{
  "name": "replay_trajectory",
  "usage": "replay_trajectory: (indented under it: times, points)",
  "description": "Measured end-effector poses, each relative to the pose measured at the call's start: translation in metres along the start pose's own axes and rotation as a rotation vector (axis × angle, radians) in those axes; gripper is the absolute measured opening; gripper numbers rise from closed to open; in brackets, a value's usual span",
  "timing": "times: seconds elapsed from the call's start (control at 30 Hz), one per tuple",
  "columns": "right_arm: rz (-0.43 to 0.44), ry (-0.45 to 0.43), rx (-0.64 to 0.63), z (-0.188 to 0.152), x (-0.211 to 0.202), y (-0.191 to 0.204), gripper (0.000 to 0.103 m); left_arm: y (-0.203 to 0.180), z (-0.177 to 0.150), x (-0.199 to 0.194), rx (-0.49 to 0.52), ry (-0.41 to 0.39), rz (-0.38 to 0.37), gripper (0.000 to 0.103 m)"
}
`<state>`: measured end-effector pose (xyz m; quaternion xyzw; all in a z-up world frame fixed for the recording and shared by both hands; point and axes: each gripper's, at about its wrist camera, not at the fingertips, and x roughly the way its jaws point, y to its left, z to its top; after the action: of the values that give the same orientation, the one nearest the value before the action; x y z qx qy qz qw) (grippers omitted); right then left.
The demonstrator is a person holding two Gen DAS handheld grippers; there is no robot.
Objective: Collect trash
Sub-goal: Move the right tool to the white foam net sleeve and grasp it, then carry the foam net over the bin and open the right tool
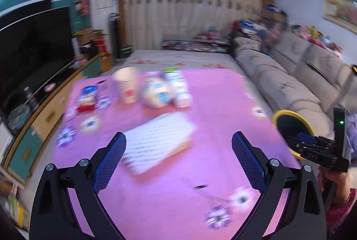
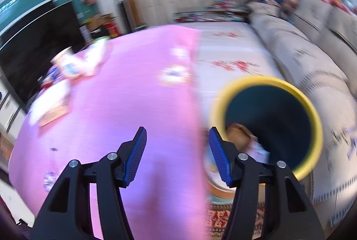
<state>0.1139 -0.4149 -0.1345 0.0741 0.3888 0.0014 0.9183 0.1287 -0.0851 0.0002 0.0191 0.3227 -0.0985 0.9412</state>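
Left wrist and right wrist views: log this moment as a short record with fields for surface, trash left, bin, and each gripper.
surface: pink cloth with flower prints
trash left: flat box, paper cup, bag, carton, small packet
bin: yellow-rimmed bin beside the cloth, some trash inside
left gripper: open, empty
right gripper: open, empty

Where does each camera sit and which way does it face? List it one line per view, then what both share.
Left wrist: on the left gripper, angled down over the pink tablecloth at a flat box; its open jaws, the right gripper and a hand show.
Right wrist: on the right gripper, facing the table edge and yellow-rimmed bin; only its empty jaws show.
Shared: tablecloth, box, bin, sofa.
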Motion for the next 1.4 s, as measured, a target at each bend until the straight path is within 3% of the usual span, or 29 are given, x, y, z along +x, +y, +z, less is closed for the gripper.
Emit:
replay_trajectory:
  times: [0.17, 0.37, 0.6, 0.87, 1.0, 1.07, 1.17, 1.4]
  points:
    - [0.142, 0.025, -0.124, 0.018, 0.017, 0.089, 0.055, 0.062, -0.017, -0.02, -0.088, -0.018, 0.117, 0.094]
    - [0.285, 0.046, -0.183, 0.04, 0.039, 0.163, 0.061, 0.087, -0.027, -0.027, -0.124, -0.024, 0.116, 0.094]
    - [0.261, 0.066, -0.19, 0.061, 0.069, 0.2, 0.063, 0.077, -0.031, -0.016, -0.094, -0.011, 0.094, 0.094]
    - [0.258, 0.131, -0.198, 0.063, 0.102, 0.215, 0.062, 0.076, -0.031, -0.012, -0.098, -0.003, 0.084, 0.094]
    - [0.257, 0.122, -0.209, 0.062, 0.103, 0.217, 0.043, 0.077, -0.033, -0.006, -0.102, 0.006, 0.08, 0.094]
    - [0.244, 0.099, -0.218, 0.063, 0.097, 0.217, 0.02, 0.076, -0.034, -0.004, -0.099, 0.012, 0.078, 0.094]
    - [0.25, 0.074, -0.228, 0.065, 0.088, 0.216, 0.014, 0.073, -0.035, -0.001, -0.095, 0.016, 0.074, 0.094]
    - [0.271, 0.011, -0.238, 0.066, 0.062, 0.213, 0.011, 0.071, -0.035, 0.002, -0.095, 0.017, 0.075, 0.094]
